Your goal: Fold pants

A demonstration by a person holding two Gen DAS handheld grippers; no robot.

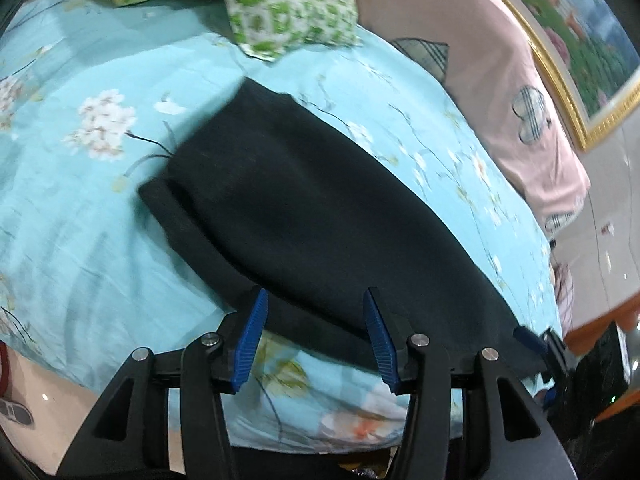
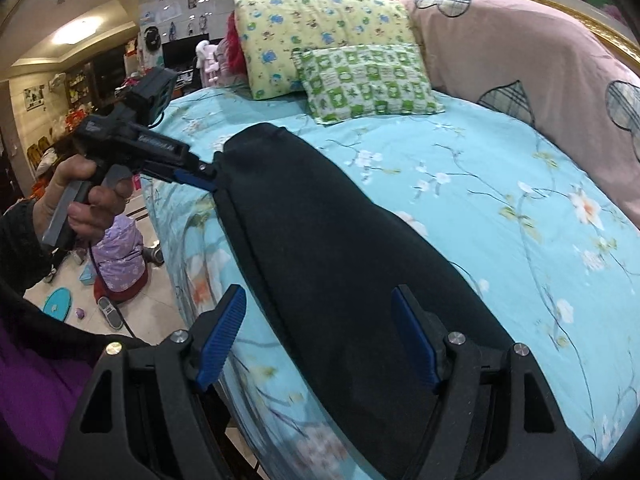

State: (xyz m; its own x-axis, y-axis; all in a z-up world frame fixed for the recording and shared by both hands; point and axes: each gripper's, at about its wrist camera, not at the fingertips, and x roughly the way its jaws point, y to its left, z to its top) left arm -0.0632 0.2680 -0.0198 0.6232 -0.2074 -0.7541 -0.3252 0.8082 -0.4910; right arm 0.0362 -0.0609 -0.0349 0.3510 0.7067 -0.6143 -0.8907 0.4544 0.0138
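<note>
Pants [image 2: 320, 248] lie folded lengthwise on the bed [image 2: 500, 216], between the wide-open, empty right gripper [image 2: 320, 340] and left gripper [image 1: 316, 336]; closing on only the top layer could pull the fold apart.

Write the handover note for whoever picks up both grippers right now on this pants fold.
Left gripper: open, holding nothing, at the near edge of the pants.
Right gripper: open, holding nothing, with the other end of the pants between its fingers.
Pants: one long dark strip on the blue floral bedsheet, along the bed edge; a second layer shows at the side, so the legs look laid together.
Pillows sit further up the bed, apart from the pants.
Done: probably the lengthwise fold.
Left: grip an end and fold the strip across its length.
</note>
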